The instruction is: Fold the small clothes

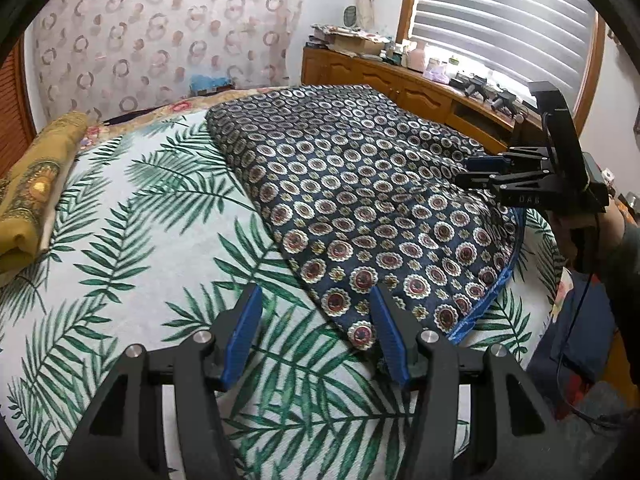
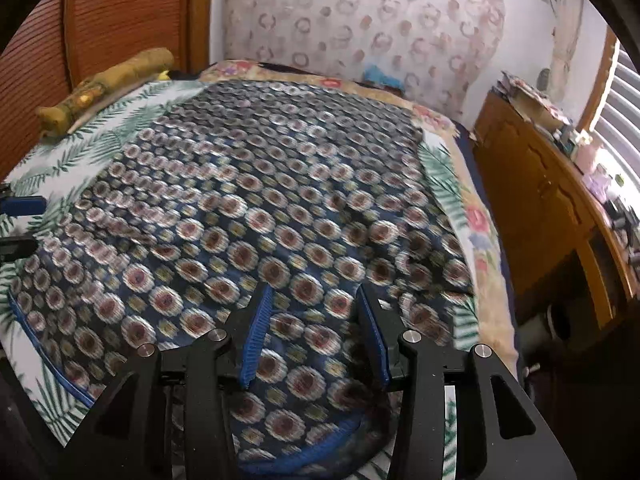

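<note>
Navy medallion-print garment (image 1: pixel 360 184) spread flat on palm-leaf bedsheet (image 1: pixel 132 248) of bed. Left gripper (image 1: pixel 316 340) jaws apart at garment's near corner. Right gripper (image 2: pixel 316 336) jaws apart above garment.

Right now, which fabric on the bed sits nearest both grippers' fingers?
The navy medallion-print cloth, spread flat under the open fingers. The mustard-yellow rolled cloth lies far off at the bed's edge.

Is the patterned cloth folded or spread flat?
Spread mostly flat: the cloth lies open across the bed, blue hem exposed. Hidden layers: cannot tell.
</note>
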Demonstrator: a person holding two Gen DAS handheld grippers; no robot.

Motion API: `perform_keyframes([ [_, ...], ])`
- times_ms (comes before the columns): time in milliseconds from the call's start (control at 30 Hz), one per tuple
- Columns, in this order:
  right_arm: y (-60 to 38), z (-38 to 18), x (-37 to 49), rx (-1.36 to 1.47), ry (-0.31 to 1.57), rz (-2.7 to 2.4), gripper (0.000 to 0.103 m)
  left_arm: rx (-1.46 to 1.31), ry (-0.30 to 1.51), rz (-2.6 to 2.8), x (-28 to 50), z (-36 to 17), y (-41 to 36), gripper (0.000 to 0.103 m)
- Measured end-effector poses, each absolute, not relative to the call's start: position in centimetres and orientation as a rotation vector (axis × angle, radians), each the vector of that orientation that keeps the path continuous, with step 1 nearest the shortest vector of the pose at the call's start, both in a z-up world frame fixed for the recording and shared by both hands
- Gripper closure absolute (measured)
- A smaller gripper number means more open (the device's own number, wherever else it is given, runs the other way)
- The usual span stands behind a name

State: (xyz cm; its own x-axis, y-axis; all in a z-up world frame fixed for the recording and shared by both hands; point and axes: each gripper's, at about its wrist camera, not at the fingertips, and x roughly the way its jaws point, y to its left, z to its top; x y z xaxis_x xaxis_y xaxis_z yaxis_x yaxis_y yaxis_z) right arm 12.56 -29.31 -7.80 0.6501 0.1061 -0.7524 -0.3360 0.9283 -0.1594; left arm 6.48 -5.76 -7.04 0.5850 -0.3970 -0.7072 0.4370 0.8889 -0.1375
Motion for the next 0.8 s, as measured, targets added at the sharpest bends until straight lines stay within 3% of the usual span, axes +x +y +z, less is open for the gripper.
perform_keyframes([
  [200,-30.9,-8.1,11.6,-0.257,0.823,0.244,0.059,0.053,0.834,-0.511,6.2,-7.7,-6.3,0.048],
  [333,-31.4,-7.8,10.5,-0.246,0.805,0.246,0.049,0.044,0.844,-0.544,5.7,-7.7,-6.4,0.049],
  [400,-31.3,-7.4,10.2,-0.231,0.799,0.256,0.046,0.021,0.855,-0.576,5.3,-7.6,-6.4,0.059],
  [533,-31.2,-6.8,9.0,-0.212,0.782,0.272,0.042,0.009,0.872,-0.613,4.8,-7.5,-6.9,0.068],
  [600,-31.0,-6.6,8.4,-0.206,0.777,0.284,0.042,0.015,0.881,-0.629,4.8,-7.6,-7.3,0.093],
  [700,-30.6,-6.4,7.6,-0.196,0.772,0.319,0.039,0.011,0.876,-0.638,4.9,-7.2,-7.6,0.103],
  [800,-29.9,-6.3,6.9,-0.202,0.769,0.351,0.035,-0.029,0.830,-0.660,5.3,-5.5,-7.4,0.103],
])
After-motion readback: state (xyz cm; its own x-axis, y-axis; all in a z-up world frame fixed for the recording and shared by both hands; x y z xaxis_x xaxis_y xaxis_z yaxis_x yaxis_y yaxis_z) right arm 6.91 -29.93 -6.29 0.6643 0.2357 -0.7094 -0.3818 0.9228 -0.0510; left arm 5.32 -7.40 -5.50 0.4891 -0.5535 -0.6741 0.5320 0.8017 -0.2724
